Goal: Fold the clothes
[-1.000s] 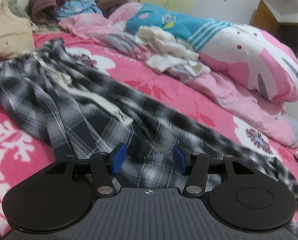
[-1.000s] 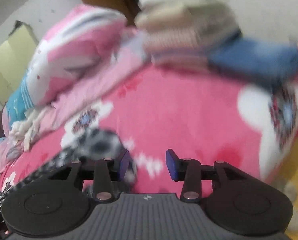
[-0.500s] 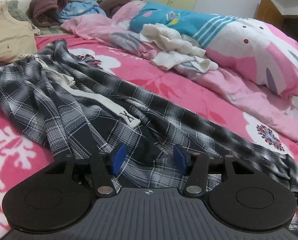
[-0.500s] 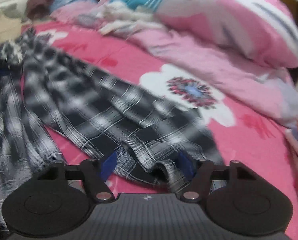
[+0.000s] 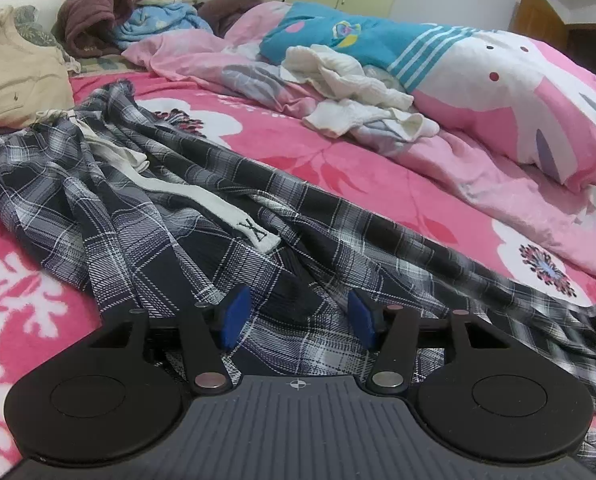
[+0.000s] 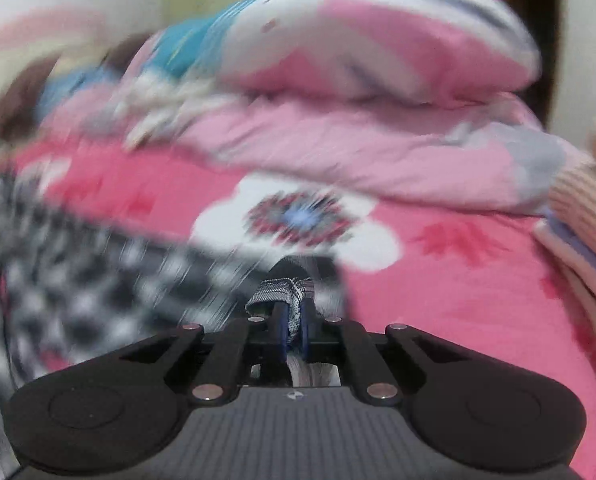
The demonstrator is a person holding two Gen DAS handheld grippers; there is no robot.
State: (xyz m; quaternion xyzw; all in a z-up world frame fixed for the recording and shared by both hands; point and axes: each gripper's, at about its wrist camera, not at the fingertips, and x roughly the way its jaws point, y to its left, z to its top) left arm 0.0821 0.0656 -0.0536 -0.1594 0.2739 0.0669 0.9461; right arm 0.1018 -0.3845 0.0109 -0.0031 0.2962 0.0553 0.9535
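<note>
Plaid trousers [image 5: 202, 216] sprawl across the pink bed [image 5: 338, 168] — soft, light, best taken by hems — the right gripper [image 6: 294, 320] pinching one hem, the left gripper [image 5: 296, 318] hovering half-open, empty.

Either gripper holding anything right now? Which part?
Right gripper is shut on a bunched edge of the plaid garment. Left gripper stands open over the same cloth, holding nothing.

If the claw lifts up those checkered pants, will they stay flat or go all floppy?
Probably floppy: the checkered pants already lie rumpled in soft folds on the pink bedspread. They likely drape and trail, since the right claw pinches only one bunched edge. They look thin, so probably light.
</note>
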